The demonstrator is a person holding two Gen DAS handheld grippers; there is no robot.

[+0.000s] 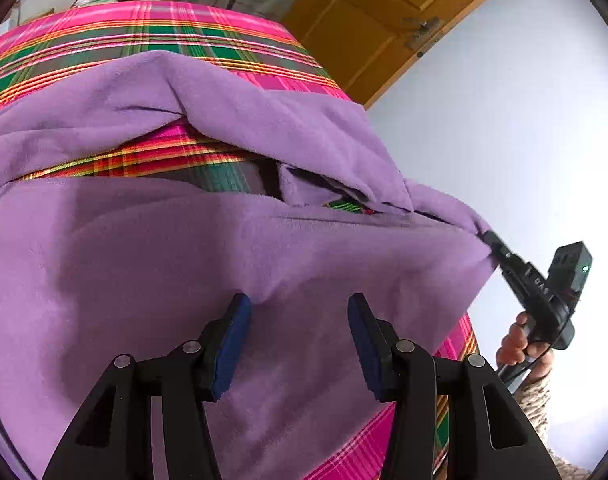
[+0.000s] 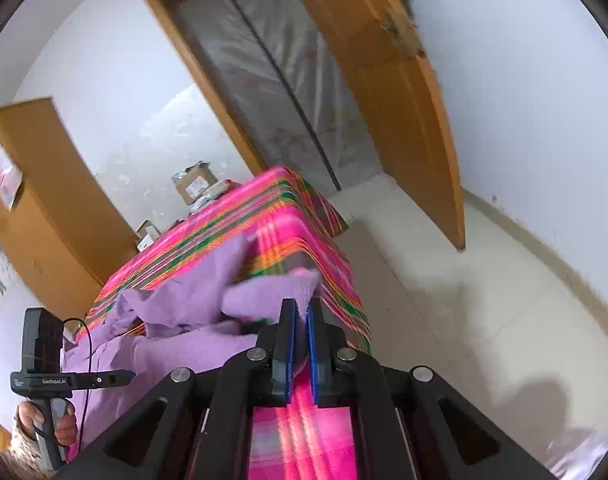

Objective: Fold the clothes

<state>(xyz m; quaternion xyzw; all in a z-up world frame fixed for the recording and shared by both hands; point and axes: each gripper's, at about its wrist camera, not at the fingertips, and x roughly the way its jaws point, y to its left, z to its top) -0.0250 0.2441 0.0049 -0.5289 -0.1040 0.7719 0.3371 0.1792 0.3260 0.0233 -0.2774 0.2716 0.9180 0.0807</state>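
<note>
At right edge of the left view, your right gripper (image 1: 488,237) pinches the purple cloth (image 1: 232,248) corner to tension it; left gripper (image 1: 300,312) gapes wide, empty, above the plaid table (image 1: 176,32).

Left wrist close above purple cloth (image 1: 184,248), right wrist farther, both sharing plaid table (image 2: 224,240)

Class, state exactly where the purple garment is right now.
The purple garment lies rumpled on the plaid-covered table, filling the left wrist view beneath the open left gripper; its right corner is pinched in the right gripper.
</note>
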